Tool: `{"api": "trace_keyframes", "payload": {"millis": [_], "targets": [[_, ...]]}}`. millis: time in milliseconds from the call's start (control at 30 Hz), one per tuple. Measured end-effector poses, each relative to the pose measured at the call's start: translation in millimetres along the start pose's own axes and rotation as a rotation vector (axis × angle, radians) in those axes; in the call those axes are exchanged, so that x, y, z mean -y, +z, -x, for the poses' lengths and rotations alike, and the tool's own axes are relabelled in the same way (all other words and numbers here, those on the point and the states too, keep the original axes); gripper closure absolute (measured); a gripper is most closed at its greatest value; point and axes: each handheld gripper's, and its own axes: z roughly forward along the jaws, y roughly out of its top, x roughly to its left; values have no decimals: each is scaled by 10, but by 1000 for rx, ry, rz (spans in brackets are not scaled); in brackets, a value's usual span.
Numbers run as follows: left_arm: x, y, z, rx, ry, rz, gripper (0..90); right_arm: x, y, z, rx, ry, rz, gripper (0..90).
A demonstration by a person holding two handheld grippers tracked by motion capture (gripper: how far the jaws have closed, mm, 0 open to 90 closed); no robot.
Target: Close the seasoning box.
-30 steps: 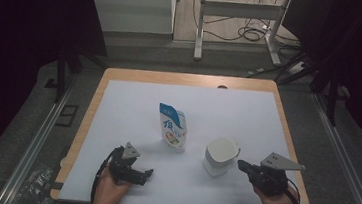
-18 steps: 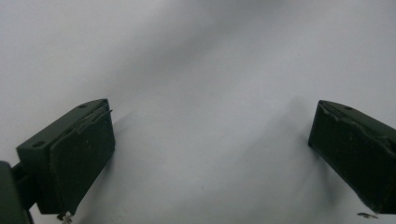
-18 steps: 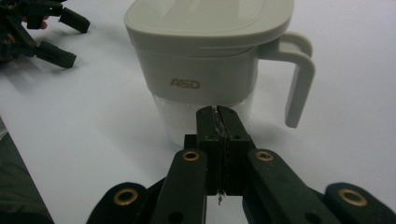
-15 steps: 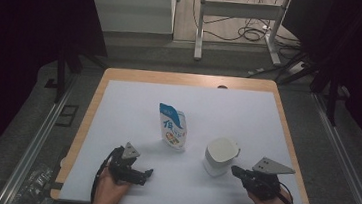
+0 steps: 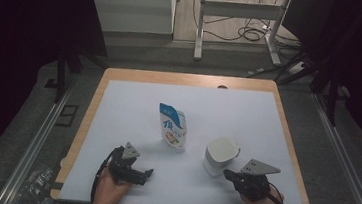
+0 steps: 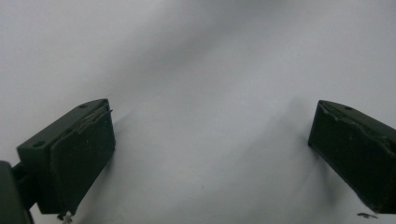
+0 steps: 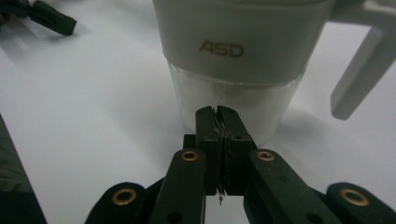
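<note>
Cup (image 5: 220, 156) sits on the white sheet (image 5: 133, 102) toward the near right, just ahead of the right gripper (image 5: 227, 174). It is a white cup with a wide white upper band and a flat white top. In the right gripper view the cup (image 7: 233, 60) shows more detail: the band carries gold lettering "ASD", and below it the lower body is clear or frosted, narrower than the band. A white angular handle (image 7: 359, 70) juts off one side, standing clear of the body. The cup is upright.

Right gripper (image 7: 217, 112): jaws pressed together, nothing between them, tips pointed at the cup's lower clear part. Tips are just short of the wall or touching it; cannot tell which. A grey plate rides on top of this gripper in the high view.

Left gripper (image 5: 148, 171): near left on the sheet, well apart from the cup. In the left gripper view its jaws stand wide apart with bare white sheet between them; it holds nothing.

Pouch (image 5: 172, 127): blue and white, upright, with printed characters and a picture on its face. It stands left of the cup and farther back, apart from it.

Table (image 5: 191, 79): wooden edge shows around the sheet.
</note>
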Motion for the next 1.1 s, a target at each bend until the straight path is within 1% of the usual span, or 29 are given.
{"api": "trace_keyframes", "payload": {"millis": [67,100,133,200,333,533,667,867,933,1000,1100], "targets": [[0,0,0,0,0,0,9,7,34,-2,-1,-3,-9,872],[0,0,0,0,0,0,9,12,52,-2,-9,-7,-14,872],[0,0,0,0,0,0,9,27,80,-14,-12,-24,-22,874],[0,0,-1,0,0,0,9,36,106,-25,-15,-32,-32,878],[-1,0,0,0,0,0,9,34,132,-41,-17,-44,-36,886],[-1,1,0,0,-1,0,9,-3,221,-52,-15,-58,-44,888],[-1,1,0,0,-1,0,9,-60,315,-70,-13,-82,-47,889],[0,1,-1,0,-1,1,9,-107,395,-63,-18,-99,-51,890],[0,2,1,0,-2,2,9,-127,442,-43,-10,-106,-53,890],[0,2,0,0,-2,2,9,-133,450,-36,-11,-104,-54,890],[0,2,0,0,-3,2,9,-153,473,-29,1,-116,-55,891]]}}
